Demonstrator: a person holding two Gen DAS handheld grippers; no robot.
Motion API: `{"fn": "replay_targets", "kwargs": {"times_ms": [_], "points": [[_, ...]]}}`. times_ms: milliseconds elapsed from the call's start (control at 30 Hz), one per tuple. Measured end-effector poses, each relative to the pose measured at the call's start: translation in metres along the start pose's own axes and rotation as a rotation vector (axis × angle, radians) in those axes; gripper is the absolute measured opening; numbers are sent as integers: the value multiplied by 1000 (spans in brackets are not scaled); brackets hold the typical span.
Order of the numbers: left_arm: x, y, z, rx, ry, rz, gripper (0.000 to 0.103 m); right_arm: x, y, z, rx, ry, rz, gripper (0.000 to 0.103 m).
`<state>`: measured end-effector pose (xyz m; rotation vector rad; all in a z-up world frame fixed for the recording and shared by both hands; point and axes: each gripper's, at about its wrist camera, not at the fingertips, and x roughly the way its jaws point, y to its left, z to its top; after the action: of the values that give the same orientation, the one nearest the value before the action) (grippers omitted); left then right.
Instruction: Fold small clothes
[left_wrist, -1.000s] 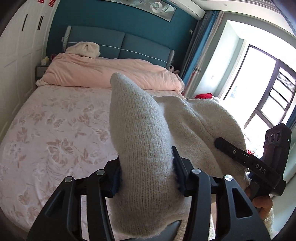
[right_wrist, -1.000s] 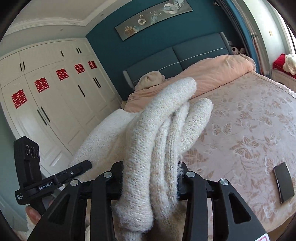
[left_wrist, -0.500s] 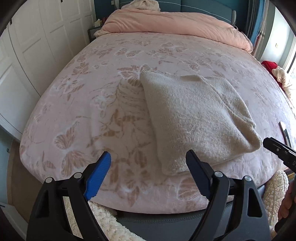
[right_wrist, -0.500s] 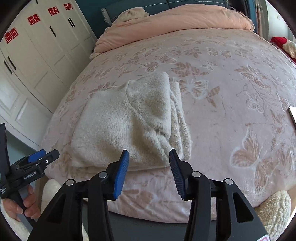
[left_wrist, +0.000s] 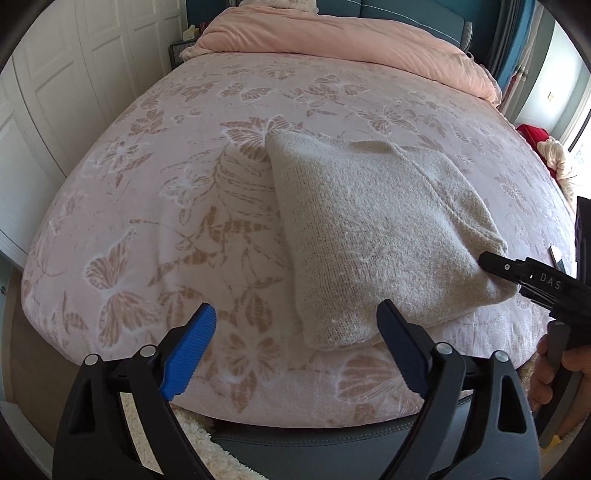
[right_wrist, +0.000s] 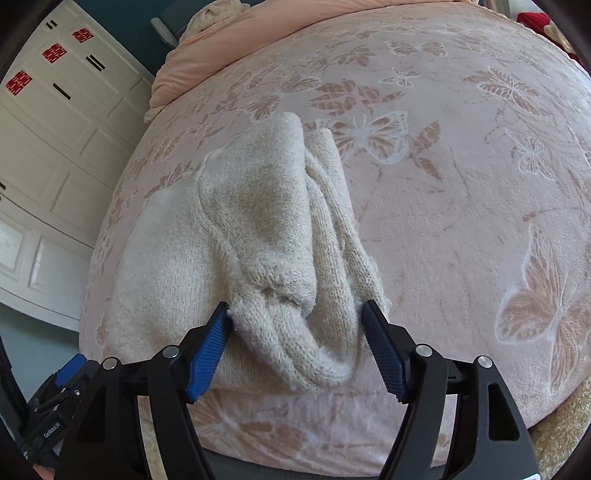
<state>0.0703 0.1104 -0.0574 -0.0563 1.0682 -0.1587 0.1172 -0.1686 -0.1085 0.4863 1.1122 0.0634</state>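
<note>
One white wardrobe (left_wrist: 44, 110) stands at the left; beside it, one bed (left_wrist: 147, 221) with a butterfly-print cover carries one folded cream sweater (left_wrist: 369, 236) near its foot edge and one pink duvet (left_wrist: 332, 44) bunched at the head. The left gripper (left_wrist: 295, 343) is spread wide and holds nothing, just short of the sweater's near left corner. The right gripper (right_wrist: 295, 332) is also parted, its two blue pads (right_wrist: 208, 350) flanking the bunched folded edge without clamping it.
</note>
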Motion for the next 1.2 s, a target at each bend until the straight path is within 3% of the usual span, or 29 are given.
{"fn": "replay_targets", "kwargs": {"times_ms": [67, 167, 233, 267, 300, 367, 500, 600, 667, 767, 867, 933, 967, 1000, 1067, 1200], "points": [[14, 14, 0, -98, 29, -120, 94, 10, 2, 2, 8, 13, 0, 87], [54, 40, 2, -319, 134, -261, 92, 23, 3, 7, 28, 18, -11, 91], [73, 46, 5, -392, 184, -362, 78, 24, 5, 12, 21, 12, -19, 81], [76, 43, 10, -392, 194, -403, 63, 22, 9, 16, 5, 9, -10, 52], [74, 37, 15, -373, 197, -416, 54, 18, 12, 22, -3, 17, 4, 33], [59, 22, 31, -295, 155, -383, 43, -2, 22, 34, -21, -22, 45, 25], [1, 5, 69, -184, 3, -421, 31, -71, 49, 61, -86, -182, 132, 19], [-46, 5, 92, -141, -128, -461, 18, -121, 64, 63, -168, -309, 127, 19], [-65, 3, 96, -99, -176, -477, 13, -131, 59, 56, -183, -322, 117, 19], [-43, -1, 79, -84, -108, -427, 16, -92, 25, 31, -142, -217, 72, 23], [16, 9, 36, -170, 91, -372, 30, -27, -24, -6, -45, -2, -49, 28], [38, 20, 8, -294, 165, -410, 33, -33, -42, -26, 25, -39, 28, 37], [40, 26, -1, -347, 164, -429, 43, -40, -46, -29, 34, -60, 22, 48], [37, 31, -7, -389, 142, -437, 59, -46, -48, -29, 31, -73, -5, 64], [35, 35, -9, -422, 113, -473, 74, -52, -50, -21, 17, -89, 1, 72], [43, 27, 6, -428, 102, -491, 88, -37, -62, 5, 79, -61, 60, 83]]}}
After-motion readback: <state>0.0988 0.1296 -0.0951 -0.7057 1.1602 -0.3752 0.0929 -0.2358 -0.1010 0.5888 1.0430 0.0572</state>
